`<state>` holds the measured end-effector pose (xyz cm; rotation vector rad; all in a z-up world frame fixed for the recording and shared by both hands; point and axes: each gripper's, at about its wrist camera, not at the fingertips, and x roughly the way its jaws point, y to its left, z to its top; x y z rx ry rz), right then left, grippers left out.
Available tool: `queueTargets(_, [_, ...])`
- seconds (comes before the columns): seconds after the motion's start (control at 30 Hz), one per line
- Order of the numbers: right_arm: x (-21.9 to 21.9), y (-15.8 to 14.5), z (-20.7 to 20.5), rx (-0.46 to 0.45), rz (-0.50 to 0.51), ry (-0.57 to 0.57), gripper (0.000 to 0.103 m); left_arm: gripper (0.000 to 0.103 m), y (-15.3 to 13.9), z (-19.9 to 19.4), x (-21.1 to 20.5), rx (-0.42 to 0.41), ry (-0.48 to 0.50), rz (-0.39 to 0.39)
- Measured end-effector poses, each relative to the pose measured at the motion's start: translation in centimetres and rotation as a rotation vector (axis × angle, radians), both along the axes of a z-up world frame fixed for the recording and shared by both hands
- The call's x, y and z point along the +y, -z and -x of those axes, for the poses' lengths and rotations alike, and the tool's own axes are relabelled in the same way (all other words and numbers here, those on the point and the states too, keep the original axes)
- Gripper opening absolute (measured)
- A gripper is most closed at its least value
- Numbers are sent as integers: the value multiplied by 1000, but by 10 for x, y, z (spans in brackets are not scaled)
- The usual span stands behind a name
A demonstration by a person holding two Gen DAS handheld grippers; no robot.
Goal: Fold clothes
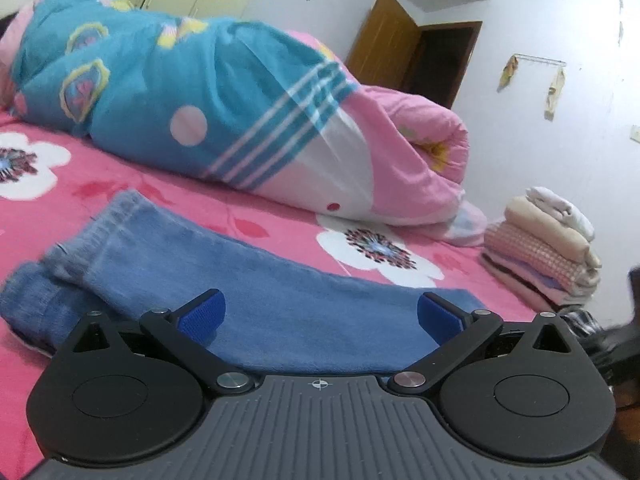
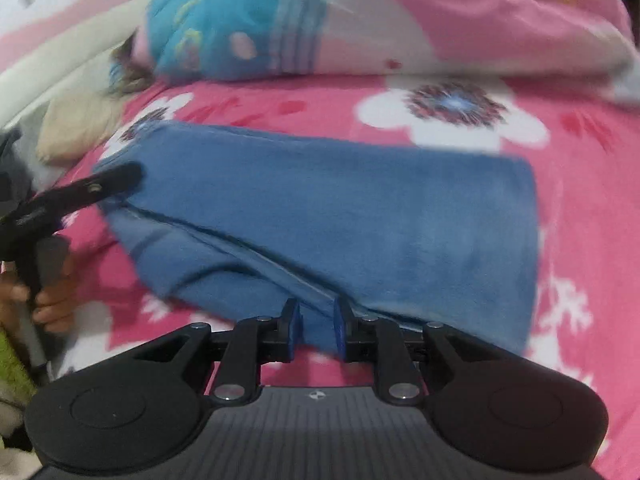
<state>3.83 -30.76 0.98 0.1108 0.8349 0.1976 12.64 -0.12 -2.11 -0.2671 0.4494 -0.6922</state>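
Denim jeans [image 2: 320,216], folded on bed [image 2: 580,152]: right tool [image 2: 316,326] pinches near edge, left tool [image 1: 320,312] spread, empty — one-sided pull could unfold layers.

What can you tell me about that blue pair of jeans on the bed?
The jeans are soft, faded blue denim, folded over with the legs stacked and stitched cuffs at one end. They lie on the pink flowered bedsheet. The right gripper pinches a fold at their near edge; the left gripper is open over them.
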Motion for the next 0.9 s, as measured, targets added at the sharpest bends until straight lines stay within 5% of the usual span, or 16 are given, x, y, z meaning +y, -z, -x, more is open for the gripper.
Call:
queueTargets(0.17, [37, -6, -10, -166, 144, -2, 21, 103, -1, 0, -1, -34, -66, -72])
queueTargets(0.3, [55, 36, -22, -86, 188, -28, 23, 102, -1, 0, -2, -63, -122, -133])
queueTargets(0.37, [62, 26, -18, -103, 236, -52, 23, 102, -1, 0, -2, -78, -150, -164])
queueTargets(0.47, [63, 7, -16, -162, 178, -41, 23, 102, -2, 0, -3, -99, -192, -210])
queueTargets(0.6, [71, 25, -29, -149, 164, -38, 42, 100, -2, 0, -4, -128, -247, -272])
queueTargets(0.8, [81, 47, -26, -171, 186, -32, 44, 102, -22, 4, 2, -257, -169, -95])
queueTargets(0.9, [79, 48, -24, -179, 172, -28, 44, 100, -16, -12, -9, -193, -168, -151])
